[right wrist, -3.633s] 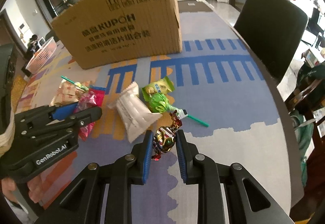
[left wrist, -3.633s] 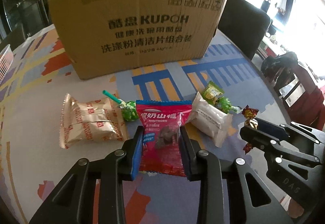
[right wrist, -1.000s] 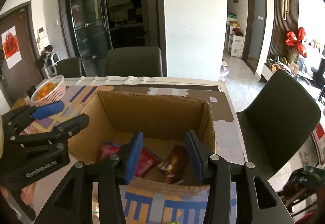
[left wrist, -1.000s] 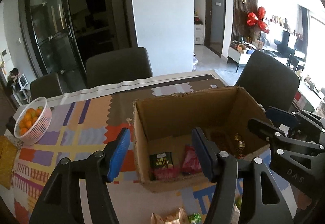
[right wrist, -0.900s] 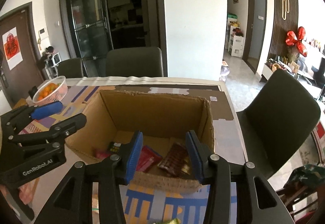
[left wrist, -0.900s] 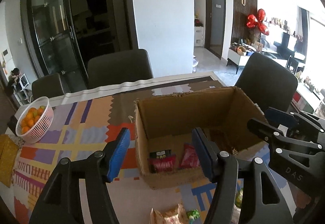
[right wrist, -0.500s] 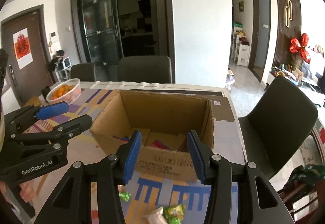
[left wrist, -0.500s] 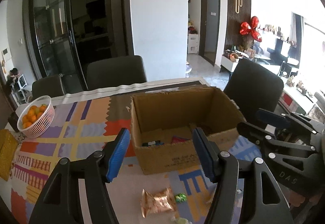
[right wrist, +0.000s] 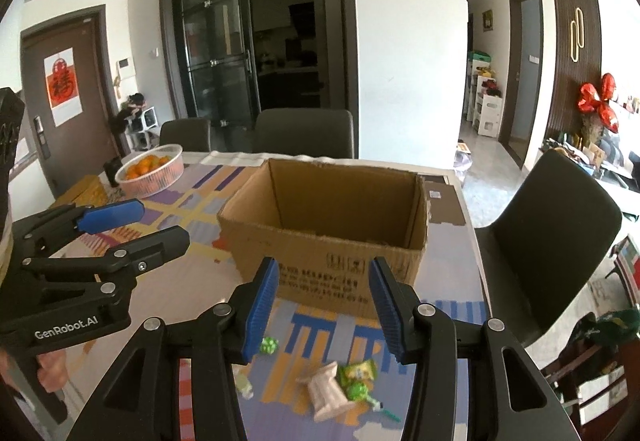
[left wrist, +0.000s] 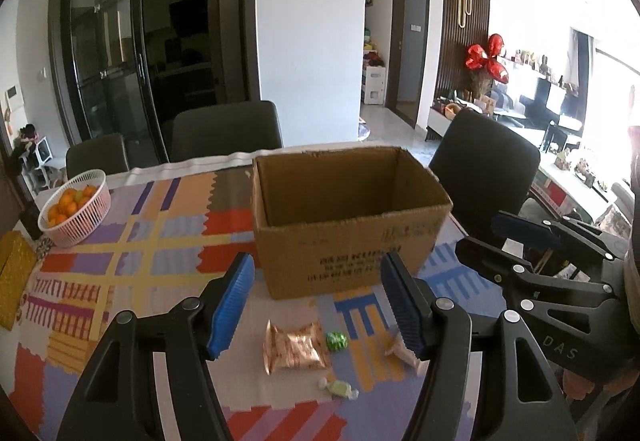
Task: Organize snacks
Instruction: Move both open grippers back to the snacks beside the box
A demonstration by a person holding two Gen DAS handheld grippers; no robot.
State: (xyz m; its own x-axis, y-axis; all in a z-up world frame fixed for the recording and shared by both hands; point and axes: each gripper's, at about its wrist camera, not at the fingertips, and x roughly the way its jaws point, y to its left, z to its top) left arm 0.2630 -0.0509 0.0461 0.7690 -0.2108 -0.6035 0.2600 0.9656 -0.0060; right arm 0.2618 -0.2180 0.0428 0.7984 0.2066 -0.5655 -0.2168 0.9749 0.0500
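Snacks lie loose on desk before cardboard box. Left wrist view: left tool spread, empty; take copper packet squarely. Right wrist view: right tool spread, empty; white packet nearest, approach low.

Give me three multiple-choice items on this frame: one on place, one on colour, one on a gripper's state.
1. Where is the fruit basket relative to the box, seen from the left wrist?
A. inside it
B. to its left
C. in front of it

2. What colour are the gripper pads?
A. blue
B. red
C. white

3. What does the left gripper hold?
A. gold packet
B. green candy
C. nothing

Answers:
1. B, the basket stands apart on the table, left of the box.
2. A, blue ribbed pads show in both views.
3. C, its jaws stand open, and the gold packet and green candy lie on the table.
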